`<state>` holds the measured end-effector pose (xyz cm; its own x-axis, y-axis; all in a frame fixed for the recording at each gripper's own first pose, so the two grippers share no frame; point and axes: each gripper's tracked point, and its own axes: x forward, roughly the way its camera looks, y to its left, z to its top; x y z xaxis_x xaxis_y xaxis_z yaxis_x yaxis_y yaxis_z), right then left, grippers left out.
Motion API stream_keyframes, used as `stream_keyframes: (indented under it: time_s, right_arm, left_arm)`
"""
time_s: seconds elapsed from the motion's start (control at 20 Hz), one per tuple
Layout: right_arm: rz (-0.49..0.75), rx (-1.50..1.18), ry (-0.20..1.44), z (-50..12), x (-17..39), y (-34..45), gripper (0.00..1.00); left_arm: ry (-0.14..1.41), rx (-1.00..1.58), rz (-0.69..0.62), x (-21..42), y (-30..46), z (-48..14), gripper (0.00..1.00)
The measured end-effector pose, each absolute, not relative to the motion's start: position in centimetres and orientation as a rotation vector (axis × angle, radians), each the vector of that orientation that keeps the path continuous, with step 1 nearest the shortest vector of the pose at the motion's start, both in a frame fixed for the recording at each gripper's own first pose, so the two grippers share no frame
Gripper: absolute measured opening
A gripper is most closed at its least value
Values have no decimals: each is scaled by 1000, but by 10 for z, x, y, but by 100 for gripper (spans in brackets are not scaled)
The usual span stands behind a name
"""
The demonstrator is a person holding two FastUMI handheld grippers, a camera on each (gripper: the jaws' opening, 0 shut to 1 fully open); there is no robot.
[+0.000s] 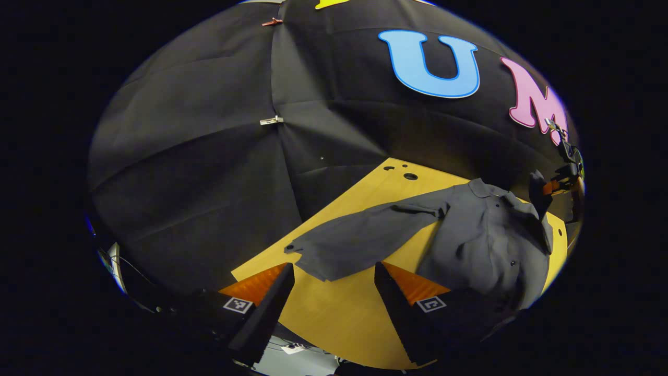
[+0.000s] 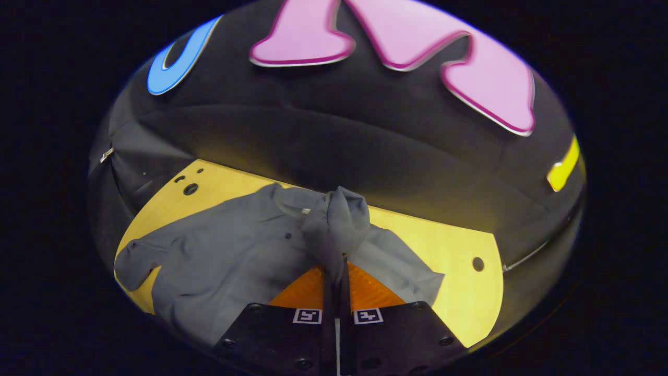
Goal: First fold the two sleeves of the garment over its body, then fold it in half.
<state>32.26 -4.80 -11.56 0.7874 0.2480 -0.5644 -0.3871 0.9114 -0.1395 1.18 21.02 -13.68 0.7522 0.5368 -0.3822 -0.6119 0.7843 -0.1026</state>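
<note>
My right gripper [image 2: 336, 263] pinches one sleeve [image 2: 336, 222] of the grey garment [image 2: 229, 256], lifted above its body near the far edge of the yellow table [image 2: 454, 250].

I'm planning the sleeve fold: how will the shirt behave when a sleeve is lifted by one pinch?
Probably floppy: the sleeve pinched in the right gripper bunches and droops. Likely light, since the shirt lies thin and wrinkled on the table. The body may drag along, as nothing pins it.

The garment [image 1: 485, 235] was seen as soft, matt, creased cloth; the table [image 1: 339, 313] as smooth, faintly glossy wood.
</note>
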Motion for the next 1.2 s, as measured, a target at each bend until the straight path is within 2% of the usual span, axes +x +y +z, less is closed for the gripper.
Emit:
stream_keyframes:
  time_s: [0.3, 0.5, 0.6, 0.7, 0.9, 1.05, 1.1, 1.2]
  right_arm:
    - [505, -260, 620, -155, 302, 89, 7]
    - [563, -275, 637, -183, 285, 147, 7]
    - [594, -280, 657, -196, 274, 171, 11]
    - [624, -256, 678, -204, 265, 192, 20]
    - [663, -212, 696, -211, 248, 211, 48]
    - [660, -194, 681, -202, 234, 194, 94]
    - [643, -187, 669, -195, 233, 180, 99]
    - [606, -161, 652, -182, 228, 155, 100]
  left_arm:
    - [356, -240, 685, 5, 240, -145, 98]
    - [348, -241, 690, 7, 242, -144, 98]
    - [346, -250, 692, 8, 244, -146, 98]
    - [339, -261, 687, 14, 246, -148, 98]
    - [338, -255, 688, 33, 255, -158, 98]
    - [310, -252, 689, 44, 261, -155, 98]
    - [310, -252, 681, 50, 263, -156, 98]
    - [315, -262, 680, 57, 270, -161, 98]
